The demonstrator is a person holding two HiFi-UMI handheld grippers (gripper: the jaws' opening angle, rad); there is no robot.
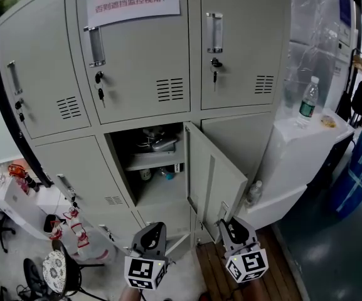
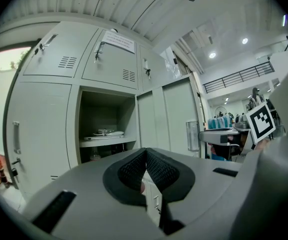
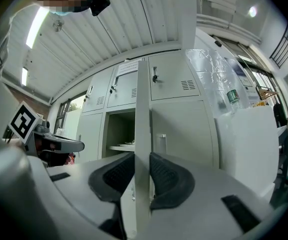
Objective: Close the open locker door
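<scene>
The right gripper [image 3: 143, 160] is pinching the free edge of the open locker door [image 3: 143, 109], its dark pads [image 3: 169, 174] pressing on both faces of the thin metal sheet. The door is standing swung well out from its compartment [image 1: 148, 168] in the lower middle of the grey locker bank [image 1: 243, 49], hinged on its right side. A shelf [image 1: 152, 160] holding loose items is showing inside. The left gripper [image 2: 145, 156] is hanging just beside the right one, its jaws pressed together on nothing, pointing toward the open compartment.

The grip is looking narrow: the pads are holding only the sheet's edge, so a push that is not following the door's arc is likely to twist the metal out of them. A hard swing is also risking a slam and a rebound, leaving the door ajar. The left gripper is sitting close to the door's path, and could be getting caught between door and frame if it is not drawing clear.
</scene>
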